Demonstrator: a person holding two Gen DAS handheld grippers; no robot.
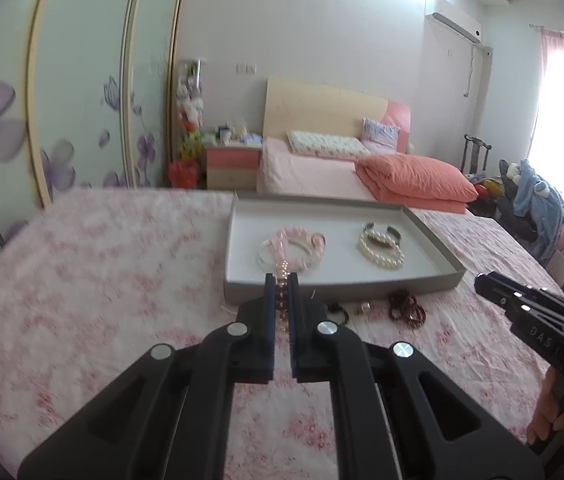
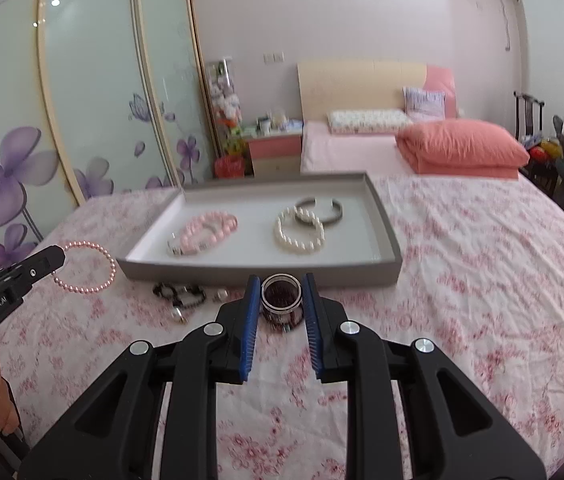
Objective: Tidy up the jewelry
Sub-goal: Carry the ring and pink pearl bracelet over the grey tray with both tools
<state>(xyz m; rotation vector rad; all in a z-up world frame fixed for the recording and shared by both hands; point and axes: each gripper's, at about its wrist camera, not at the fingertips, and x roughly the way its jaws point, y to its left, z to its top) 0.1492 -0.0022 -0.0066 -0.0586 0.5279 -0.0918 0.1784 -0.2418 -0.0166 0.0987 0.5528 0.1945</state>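
Observation:
A grey tray (image 1: 434,284) (image 2: 386,224) lies on the flowered bedspread. It holds a pink bead bracelet (image 2: 210,228), a white pearl bracelet (image 2: 300,232) (image 1: 380,250) and a grey metal bangle (image 2: 320,210). My left gripper (image 1: 281,280) (image 2: 56,258) is shut on a small pink pearl bracelet (image 2: 94,268) (image 1: 282,276), held above the bed before the tray's near left corner. My right gripper (image 2: 281,280) (image 1: 482,282) is shut on a silver ring bangle (image 2: 281,294), over a dark red bead bracelet (image 2: 282,318) (image 1: 406,308).
A black bead bracelet (image 2: 180,294) (image 1: 338,310) and a small pearl earring (image 2: 222,294) lie on the bedspread in front of the tray. A second bed with an orange quilt (image 2: 462,148), a nightstand (image 2: 276,152) and wardrobe doors (image 2: 82,100) stand behind.

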